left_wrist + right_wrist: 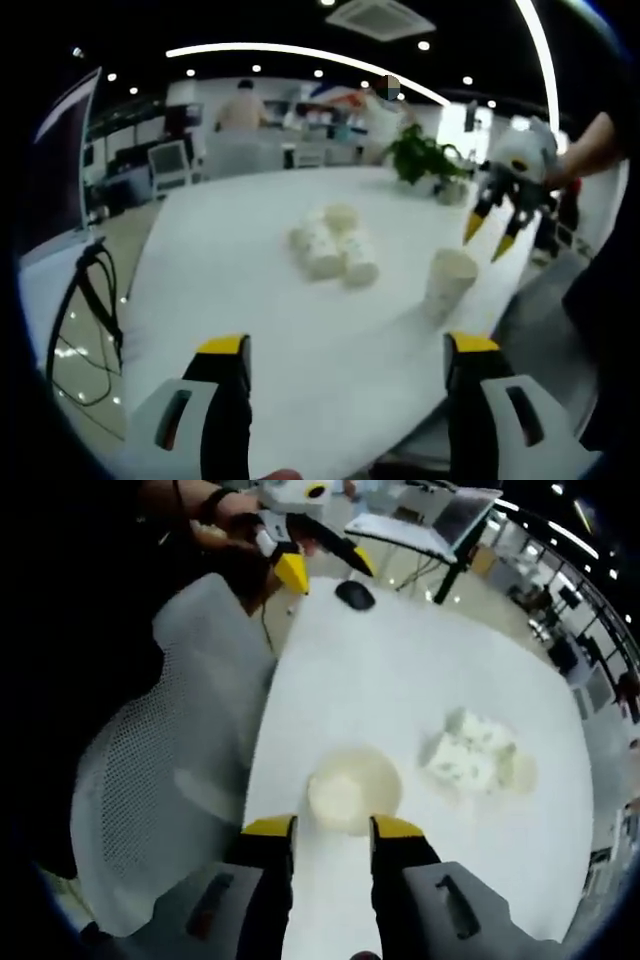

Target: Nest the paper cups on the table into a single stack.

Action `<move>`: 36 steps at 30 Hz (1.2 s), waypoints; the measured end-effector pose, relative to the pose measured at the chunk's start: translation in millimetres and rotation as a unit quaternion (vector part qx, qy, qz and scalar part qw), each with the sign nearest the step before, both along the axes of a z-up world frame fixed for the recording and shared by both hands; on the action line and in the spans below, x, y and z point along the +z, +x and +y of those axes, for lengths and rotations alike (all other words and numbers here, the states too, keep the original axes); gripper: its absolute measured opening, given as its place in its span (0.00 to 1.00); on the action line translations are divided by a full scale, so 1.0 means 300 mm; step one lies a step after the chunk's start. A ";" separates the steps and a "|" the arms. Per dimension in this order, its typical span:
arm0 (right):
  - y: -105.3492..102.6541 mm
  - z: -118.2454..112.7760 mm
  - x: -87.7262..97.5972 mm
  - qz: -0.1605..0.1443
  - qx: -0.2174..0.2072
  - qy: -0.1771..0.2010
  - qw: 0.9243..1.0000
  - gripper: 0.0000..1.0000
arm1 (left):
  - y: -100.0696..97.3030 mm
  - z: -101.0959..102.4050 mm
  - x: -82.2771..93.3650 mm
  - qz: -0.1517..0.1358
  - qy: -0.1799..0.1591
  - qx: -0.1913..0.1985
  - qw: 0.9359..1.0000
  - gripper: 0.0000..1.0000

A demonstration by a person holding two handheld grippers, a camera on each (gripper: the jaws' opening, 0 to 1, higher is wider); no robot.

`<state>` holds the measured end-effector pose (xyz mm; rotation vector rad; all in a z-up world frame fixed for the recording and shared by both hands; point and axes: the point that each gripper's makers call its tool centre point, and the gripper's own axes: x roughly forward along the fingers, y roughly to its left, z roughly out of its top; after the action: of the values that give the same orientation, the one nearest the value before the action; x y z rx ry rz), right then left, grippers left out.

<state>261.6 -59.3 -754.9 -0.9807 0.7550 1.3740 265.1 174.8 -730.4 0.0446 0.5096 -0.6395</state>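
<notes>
Several white paper cups (330, 245) lie on their sides in a cluster at the middle of the white table (230, 290). One cup (450, 278) stands upright apart from them, near the table's right edge. My right gripper (487, 238), held by a hand, hangs open just above that cup without touching it. In the right gripper view I look down into the upright cup (352, 790), right ahead of my open right gripper (333, 827); the cluster (470, 750) lies to the right. My left gripper (348, 345) is wide open and empty over the near table edge, and appears again as the left gripper (325, 568).
A potted plant (425, 155) stands at the table's far end. A black mouse (355, 595) lies on the table and a laptop (440, 520) sits beyond it. A white mesh chair (170, 780) is beside the table edge. A monitor (60, 160) and cables (95, 300) are at left.
</notes>
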 end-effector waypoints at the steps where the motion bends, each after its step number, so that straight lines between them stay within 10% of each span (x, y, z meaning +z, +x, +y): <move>1: 0.002 -0.001 0.000 -0.001 -0.002 0.001 1.000 0.28 | 0.002 -0.001 0.002 -0.001 0.000 -0.001 1.000 0.78; 22: 0.080 -0.048 0.042 0.008 -0.136 0.084 0.987 0.40 | 0.018 -0.009 0.014 -0.004 0.001 -0.009 1.000 0.78; 36: 0.132 -0.102 0.077 -0.014 -0.232 0.145 0.962 0.40 | 0.043 -0.023 0.025 -0.003 0.007 -0.023 1.000 0.78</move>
<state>301.0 -90.1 -731.9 -0.5450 0.6852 1.0189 278.0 168.0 -722.8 0.0712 0.5092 -0.6813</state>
